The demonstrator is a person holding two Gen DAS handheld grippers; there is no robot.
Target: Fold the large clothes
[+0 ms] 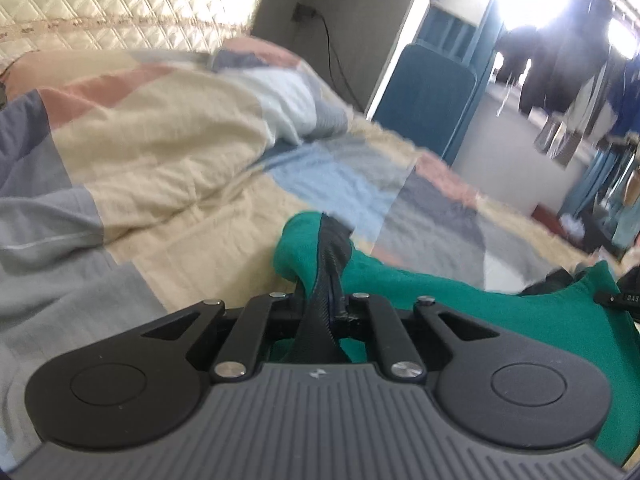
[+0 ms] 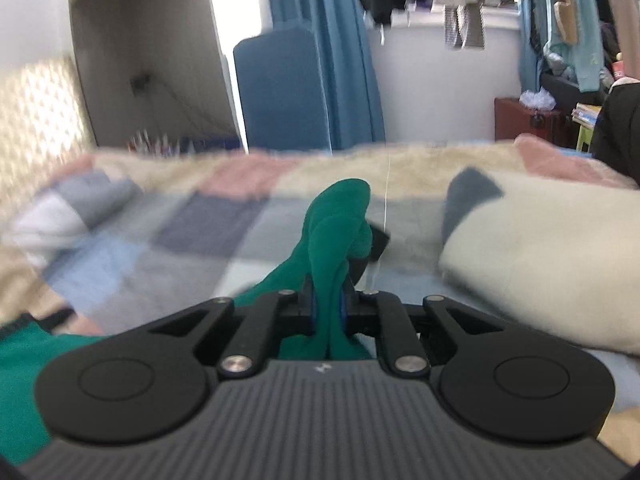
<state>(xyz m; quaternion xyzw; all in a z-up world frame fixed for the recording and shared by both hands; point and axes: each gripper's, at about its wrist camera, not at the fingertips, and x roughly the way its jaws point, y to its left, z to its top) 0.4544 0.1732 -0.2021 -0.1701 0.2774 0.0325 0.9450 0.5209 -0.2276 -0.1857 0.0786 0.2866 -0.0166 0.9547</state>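
A green garment hangs between my two grippers above a patchwork quilt on a bed. My left gripper is shut on one bunched edge of it; green cloth wraps round the closed fingers and trails off to the right. My right gripper is shut on another bunch of the same green garment, which stands up between the fingers and falls away to the lower left. Most of the garment is hidden below the gripper bodies.
The quilt is cream, pink, grey and blue, with a raised fold at the right. A quilted headboard stands behind. A blue panel, curtains and hanging clothes lie beyond the bed's far edge.
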